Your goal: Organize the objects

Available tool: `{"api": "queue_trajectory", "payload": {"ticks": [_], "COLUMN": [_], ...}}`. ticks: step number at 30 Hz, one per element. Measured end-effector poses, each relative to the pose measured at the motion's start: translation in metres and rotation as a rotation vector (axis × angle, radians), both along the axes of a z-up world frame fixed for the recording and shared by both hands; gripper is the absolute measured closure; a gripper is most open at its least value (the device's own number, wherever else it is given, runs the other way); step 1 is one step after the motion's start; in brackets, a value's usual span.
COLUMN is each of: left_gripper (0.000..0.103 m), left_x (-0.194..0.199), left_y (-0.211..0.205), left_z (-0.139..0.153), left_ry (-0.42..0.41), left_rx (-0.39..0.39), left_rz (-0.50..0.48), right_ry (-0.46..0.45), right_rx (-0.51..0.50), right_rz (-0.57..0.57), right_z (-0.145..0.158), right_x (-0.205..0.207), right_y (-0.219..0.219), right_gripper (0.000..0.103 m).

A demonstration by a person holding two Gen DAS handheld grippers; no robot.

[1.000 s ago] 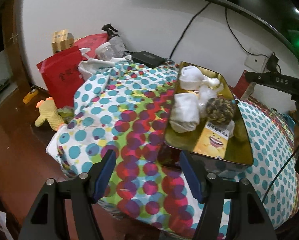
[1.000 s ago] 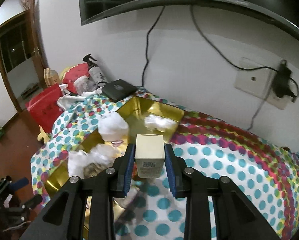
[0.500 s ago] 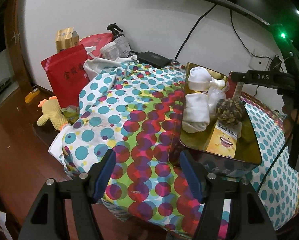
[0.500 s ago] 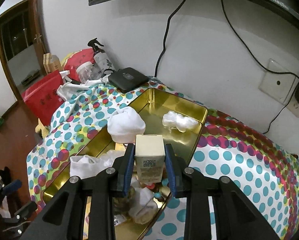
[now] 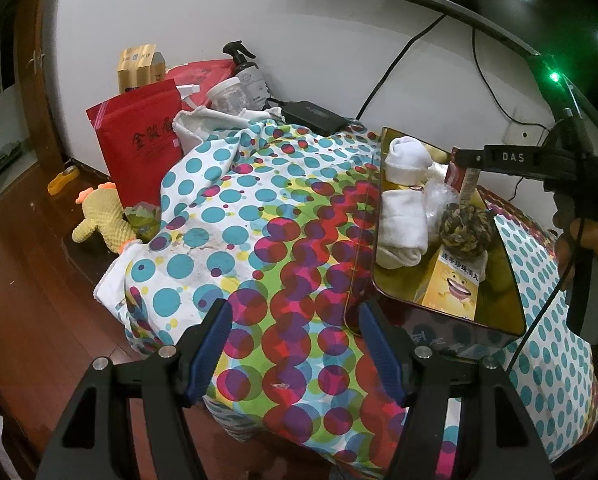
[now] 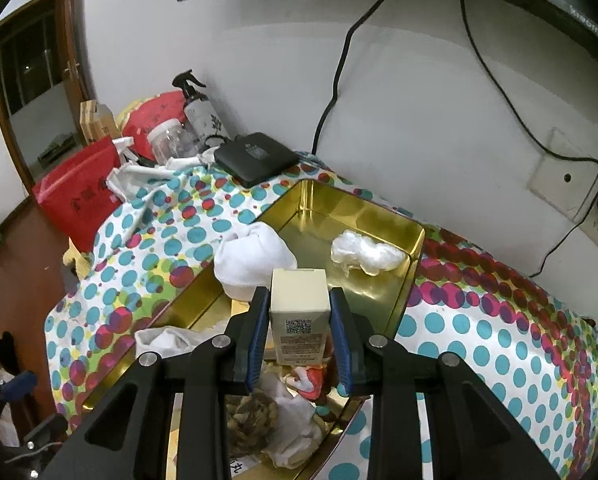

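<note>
The left gripper stood open and empty above the spotted tablecloth, just beside the near left corner of the gold tin. To its right, the tin held rolled white socks, a rope ball and a yellow packet. The right gripper was clamped on a small cream box, held upright over the tin's middle.
</note>
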State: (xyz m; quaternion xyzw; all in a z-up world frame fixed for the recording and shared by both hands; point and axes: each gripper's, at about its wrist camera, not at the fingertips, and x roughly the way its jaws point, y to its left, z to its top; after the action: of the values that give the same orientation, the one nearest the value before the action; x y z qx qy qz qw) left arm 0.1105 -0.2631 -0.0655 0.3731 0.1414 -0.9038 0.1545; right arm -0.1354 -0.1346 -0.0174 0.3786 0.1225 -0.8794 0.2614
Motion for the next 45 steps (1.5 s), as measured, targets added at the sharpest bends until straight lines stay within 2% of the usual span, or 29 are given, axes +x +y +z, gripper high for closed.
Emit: {"api": "queue_trajectory", "payload": {"ticks": [12, 13, 14, 15, 16, 17, 25, 38, 45], "left_gripper": [0.035, 0.035, 0.035, 0.035, 0.035, 0.035, 0.035, 0.035, 0.034], "left_x": [-0.001, -0.001, -0.001, -0.001, -0.002, -0.002, -0.002, -0.006, -0.009], "left_y": [-0.001, -0.001, -0.001, -0.001, -0.002, -0.002, -0.001, 0.015, 0.035], "left_z": [-0.004, -0.004, -0.004, -0.004, -0.005, -0.005, -0.004, 0.019, 0.041], "left_ry": [-0.011, -0.011, -0.009, -0.012, -0.016, -0.017, -0.022, -0.012, -0.008], "left_rx": [-0.001, 0.000, 0.001, 0.000, 0.000, 0.001, 0.005, -0.063, -0.113], "left_rz": [0.005, 0.006, 0.007, 0.005, 0.007, 0.008, 0.009, 0.011, -0.014], "right_ry": [-0.043, -0.046, -0.044, -0.045, -0.046, -0.033, 0.016, 0.058, 0.059], "right_rx": [-0.003, -0.012, -0.016, -0.020, -0.027, -0.033, -0.028, -0.028, -0.098], "right_rz": [-0.023, -0.029, -0.037, -0.047, -0.052, -0.059, -0.072, -0.037, -0.056], "right_z": [-0.010, -0.011, -0.012, -0.012, -0.012, -0.011, 0.000, 0.008, 0.021], "right_x": [-0.012, -0.013, -0.013, -0.014, -0.014, -0.013, -0.006, 0.027, 0.055], "right_y": [-0.005, -0.003, -0.003, -0.001, 0.000, 0.002, 0.010, 0.020, 0.049], "right_gripper": [0.074, 0.069, 0.054, 0.044, 0.028, 0.026, 0.021, 0.018, 0.012]}}
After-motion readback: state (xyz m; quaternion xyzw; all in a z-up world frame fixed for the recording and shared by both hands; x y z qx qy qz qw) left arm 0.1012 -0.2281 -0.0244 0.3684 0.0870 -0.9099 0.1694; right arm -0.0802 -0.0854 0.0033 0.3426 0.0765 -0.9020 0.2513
